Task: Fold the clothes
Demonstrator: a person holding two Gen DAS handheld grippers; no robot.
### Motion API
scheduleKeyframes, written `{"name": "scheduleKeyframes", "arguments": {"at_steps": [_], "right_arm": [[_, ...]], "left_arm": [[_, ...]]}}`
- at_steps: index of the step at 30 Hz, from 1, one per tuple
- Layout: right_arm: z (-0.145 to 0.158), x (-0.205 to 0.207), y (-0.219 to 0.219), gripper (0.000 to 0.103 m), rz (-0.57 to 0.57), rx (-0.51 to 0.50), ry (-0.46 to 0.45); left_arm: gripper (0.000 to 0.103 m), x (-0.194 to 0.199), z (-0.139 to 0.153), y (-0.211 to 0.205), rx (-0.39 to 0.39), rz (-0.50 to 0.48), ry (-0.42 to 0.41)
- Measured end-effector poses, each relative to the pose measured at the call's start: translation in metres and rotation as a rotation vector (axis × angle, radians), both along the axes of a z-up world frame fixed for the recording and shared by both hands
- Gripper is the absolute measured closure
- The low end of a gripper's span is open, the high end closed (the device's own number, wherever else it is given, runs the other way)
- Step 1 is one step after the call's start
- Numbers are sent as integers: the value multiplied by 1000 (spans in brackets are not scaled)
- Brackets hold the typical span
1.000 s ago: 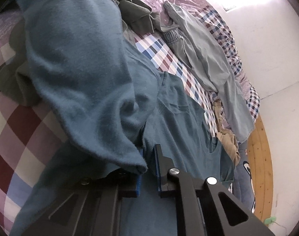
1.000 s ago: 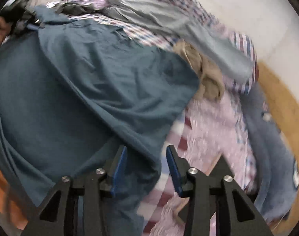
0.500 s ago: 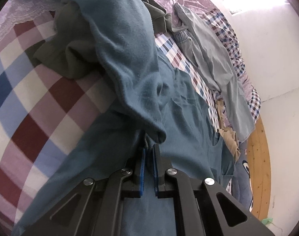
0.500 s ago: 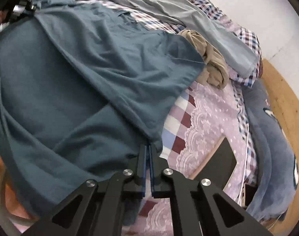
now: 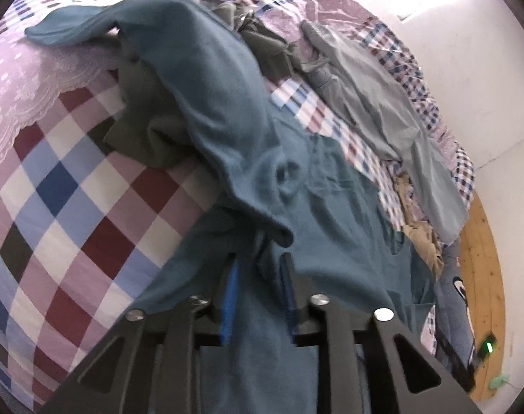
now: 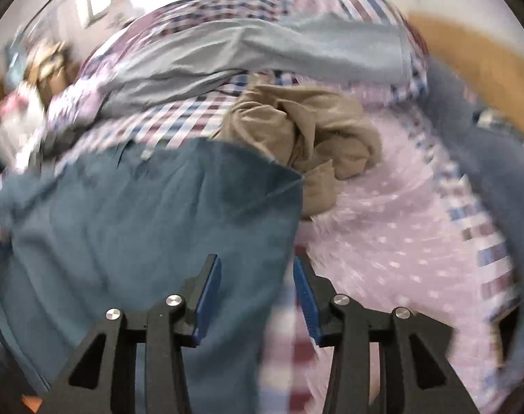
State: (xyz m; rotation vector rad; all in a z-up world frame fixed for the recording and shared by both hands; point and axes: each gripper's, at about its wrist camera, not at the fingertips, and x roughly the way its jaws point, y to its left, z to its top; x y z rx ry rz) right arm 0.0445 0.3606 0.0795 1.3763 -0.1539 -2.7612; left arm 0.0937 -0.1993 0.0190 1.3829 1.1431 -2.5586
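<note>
A teal T-shirt (image 5: 338,214) lies spread on the checked bed cover (image 5: 55,207). My left gripper (image 5: 258,258) is open, and a fold of the shirt sits loosely between its blue pads. A teal fleece top (image 5: 210,89) drapes down from the far left onto the shirt. In the blurred right wrist view the same T-shirt (image 6: 141,214) lies flat. My right gripper (image 6: 256,265) is open over the shirt's right edge.
An olive garment (image 5: 141,131) lies under the fleece top. Grey trousers (image 5: 382,110) stretch along the far side of the bed. A crumpled tan garment (image 6: 313,138) touches the shirt's corner. A blue-grey garment (image 6: 496,172) hangs at the bed edge above the wooden floor (image 5: 483,258).
Both grippers were shut on the teal T-shirt half a second ago and have now opened. The right wrist view has swung towards the tan garment.
</note>
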Motion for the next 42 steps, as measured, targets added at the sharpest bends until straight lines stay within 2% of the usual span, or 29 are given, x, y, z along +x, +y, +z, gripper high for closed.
{"name": "scheduleKeyframes", "arguments": {"at_steps": [3, 5, 7, 10, 13, 16, 20, 23, 24, 25, 26, 32, 38, 42], "right_arm": [[-10, -29, 14, 57, -78, -93, -31], [-5, -33, 3, 55, -49, -111, 16], [1, -34, -17, 55, 26, -103, 44], [-3, -42, -60, 56, 187, -64, -3], [-16, -51, -97, 58, 305, 27, -83], [-28, -59, -114, 58, 347, 145, -143], [-41, -69, -117, 58, 395, 190, -250], [-49, -72, -116, 58, 385, 205, -292], [-50, -72, -117, 62, 382, 205, -294], [-51, -71, -117, 87, 380, 202, -288], [-51, -71, -118, 103, 378, 199, -282], [-43, -60, -127, 103, 389, 259, -198], [-10, -63, -108, 103, 229, 339, -52], [-9, -76, -97, 102, 184, 303, -92]], "left_arm": [[75, -4, -3, 0, 36, -28, 0], [75, -8, -7, 2, 54, -48, -8], [75, -11, -12, 6, 57, -66, -22], [75, -15, -15, 9, 44, -76, -29], [75, -16, -16, 8, 53, -78, -14], [75, -17, -18, 6, 62, -70, -10], [79, -17, -19, 4, 65, -65, -12], [79, -17, -20, 4, 74, -62, -12], [79, -17, -20, 4, 75, -62, -12], [79, -17, -20, 3, 76, -61, -12], [79, -17, -20, 3, 76, -61, -12], [82, -16, -21, 3, 79, -58, -8], [84, -15, -22, 1, 79, -56, -6], [84, -15, -22, 1, 73, -59, -5]]}}
